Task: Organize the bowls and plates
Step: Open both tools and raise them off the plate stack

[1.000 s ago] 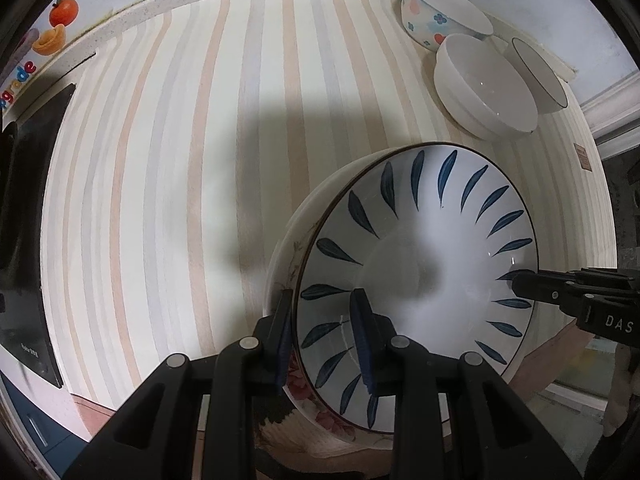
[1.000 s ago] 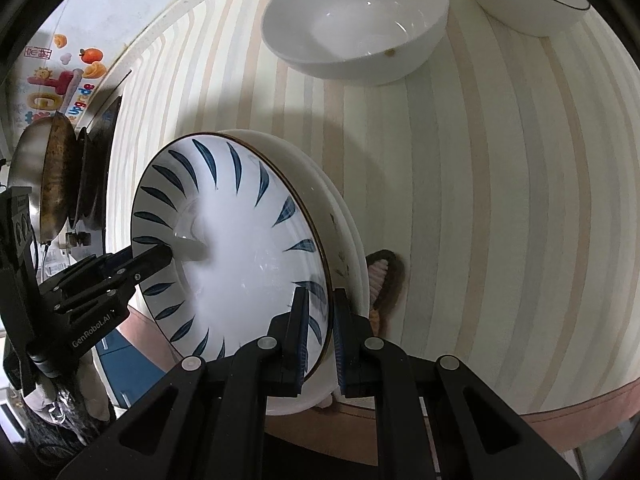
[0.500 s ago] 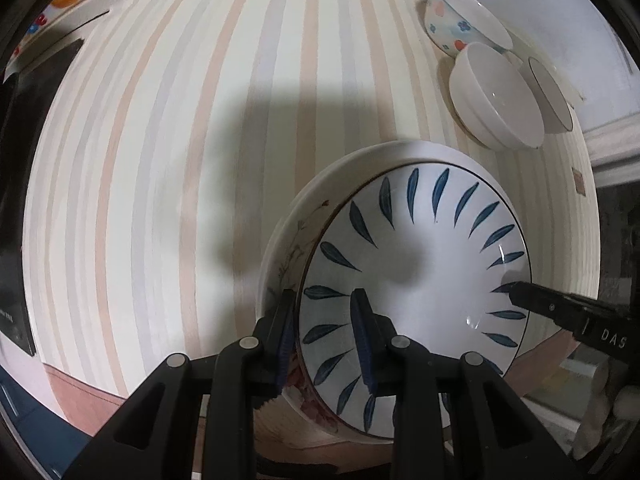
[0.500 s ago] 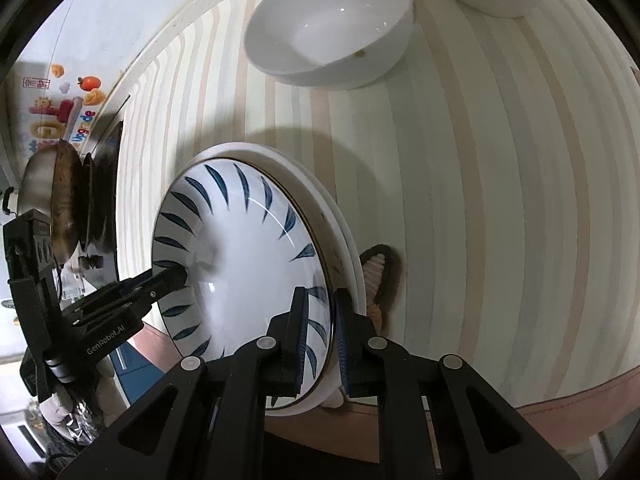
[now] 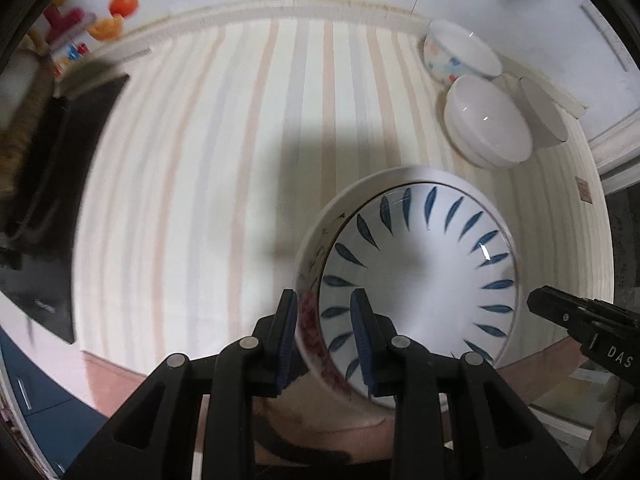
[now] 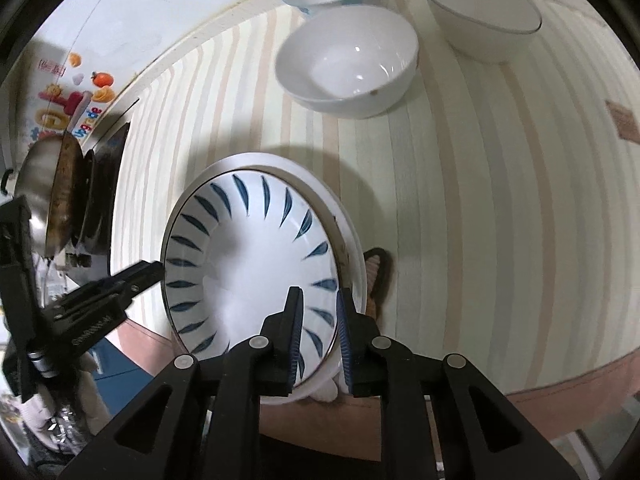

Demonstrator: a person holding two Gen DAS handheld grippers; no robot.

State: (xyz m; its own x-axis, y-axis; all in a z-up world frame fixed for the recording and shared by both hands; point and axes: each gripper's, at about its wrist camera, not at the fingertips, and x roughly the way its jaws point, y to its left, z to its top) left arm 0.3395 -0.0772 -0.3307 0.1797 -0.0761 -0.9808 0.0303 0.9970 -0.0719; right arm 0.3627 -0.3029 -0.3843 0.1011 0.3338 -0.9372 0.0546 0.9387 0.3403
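Note:
A white plate with blue leaf marks (image 5: 420, 280) (image 6: 248, 264) lies on top of a wider white plate with red flowers (image 5: 310, 316) (image 6: 354, 236). The stack sits at the front edge of the striped table (image 5: 224, 200). My left gripper (image 5: 324, 336) hovers over the stack's left rim with a narrow gap between its pads, pressing nothing; its tip (image 6: 154, 270) sits just off the rim. My right gripper (image 6: 320, 320) is over the right rim, its jaws opening and clear of the plates; its tip (image 5: 538, 304) stands apart from the rim.
Three bowls stand at the back right: a plain white bowl (image 5: 486, 124) (image 6: 348, 56), a flowered bowl (image 5: 460, 52) and a thin-rimmed bowl (image 6: 480, 12). A black stove (image 5: 52, 200) with a pan (image 6: 52, 192) is on the left.
Both grippers have let go of the plates' rims and risen, so the stack looks smaller. The right jaws have parted. Each gripper's tip has drawn back off the rim.

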